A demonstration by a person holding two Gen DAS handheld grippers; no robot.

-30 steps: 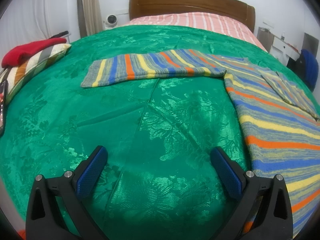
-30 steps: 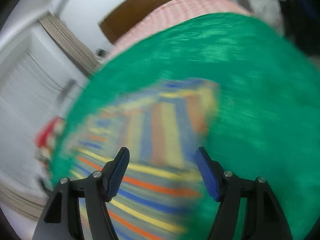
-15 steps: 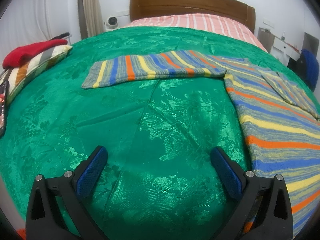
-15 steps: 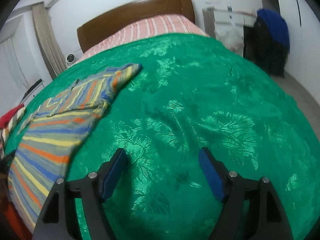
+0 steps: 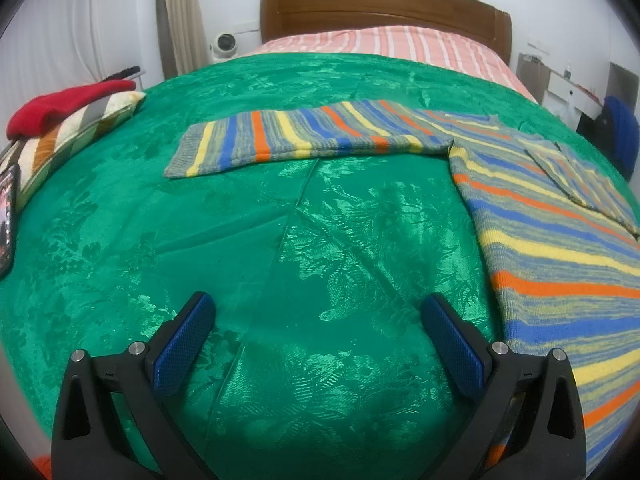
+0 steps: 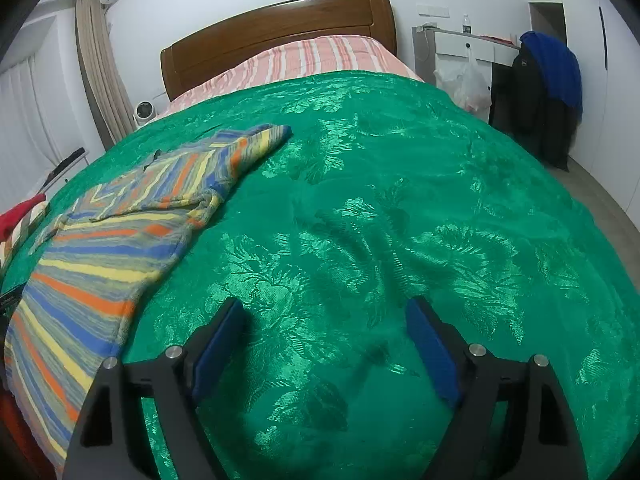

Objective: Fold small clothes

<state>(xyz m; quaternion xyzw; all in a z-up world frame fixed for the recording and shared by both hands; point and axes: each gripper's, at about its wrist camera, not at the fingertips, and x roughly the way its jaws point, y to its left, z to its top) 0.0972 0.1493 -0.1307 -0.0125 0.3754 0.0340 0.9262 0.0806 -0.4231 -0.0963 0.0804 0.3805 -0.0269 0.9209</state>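
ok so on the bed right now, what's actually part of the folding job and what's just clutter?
Part of the job:
- striped sweater, one sleeve still spread out flat
- left gripper, open, nothing between the fingers
- right gripper, jaws opening, nothing between them

Just lying about:
- red cloth on a striped pillow
- blue jacket
- plastic bag

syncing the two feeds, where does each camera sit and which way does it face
Left wrist: sits on the left tongs, angled down across the green bedspread toward the headboard; striped sweater to its right, sleeve laid out ahead; only the open blue-padded fingers show.
Right wrist: sits on the right tongs, same heading; sweater to its left, chair with clothes at right; only its fingers show, opening over bare bedspread.
Shared: sweater, bedspread, headboard.
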